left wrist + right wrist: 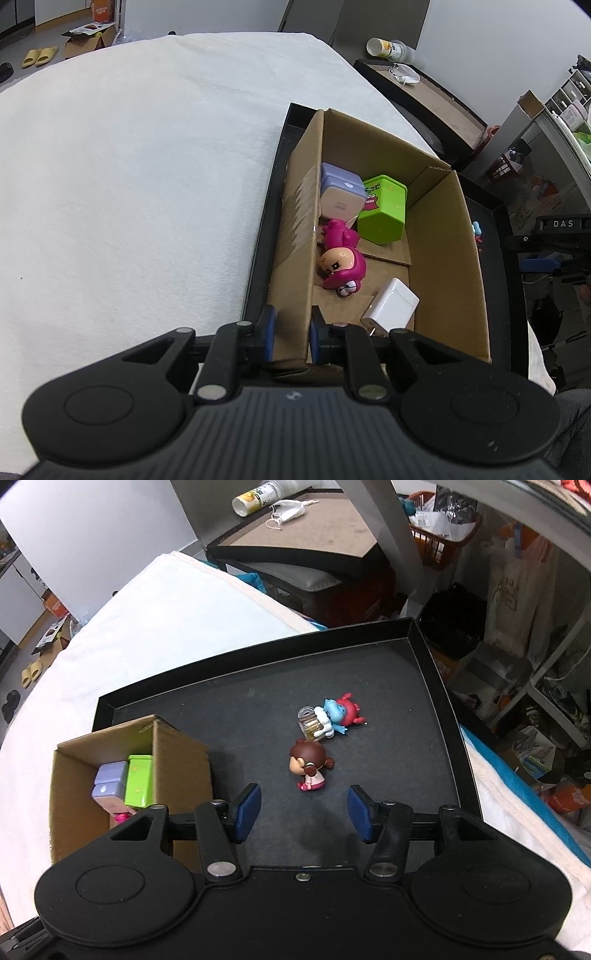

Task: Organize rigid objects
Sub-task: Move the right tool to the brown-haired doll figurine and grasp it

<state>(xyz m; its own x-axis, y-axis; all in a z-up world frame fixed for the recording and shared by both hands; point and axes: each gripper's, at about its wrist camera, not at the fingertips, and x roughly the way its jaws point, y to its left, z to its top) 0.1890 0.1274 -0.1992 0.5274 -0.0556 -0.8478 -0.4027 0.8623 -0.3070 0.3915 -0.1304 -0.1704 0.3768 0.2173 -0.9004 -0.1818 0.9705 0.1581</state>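
My left gripper (290, 326) is shut on the near left wall of a cardboard box (295, 236) that stands in a black tray (266, 221). Inside the box lie a lilac case (338, 195), a green cube (384, 210), a magenta figurine (341, 260) and a white charger (391, 306). My right gripper (303, 814) hangs open above the tray floor (388, 686), its blue pads (248, 806) apart with nothing between them. Just beyond it sits a brown-haired doll (308, 766). Farther off lies a blue and red figurine (334, 716) with a clear jar. The box (177, 760) is at left.
The tray rests on a white cloth-covered surface (129, 184). A dark side table (295, 531) with a bottle (258, 494) and a mask stands behind. Cluttered shelves and an orange basket (443, 535) fill the right side. Yellow slippers (38, 55) lie on the floor.
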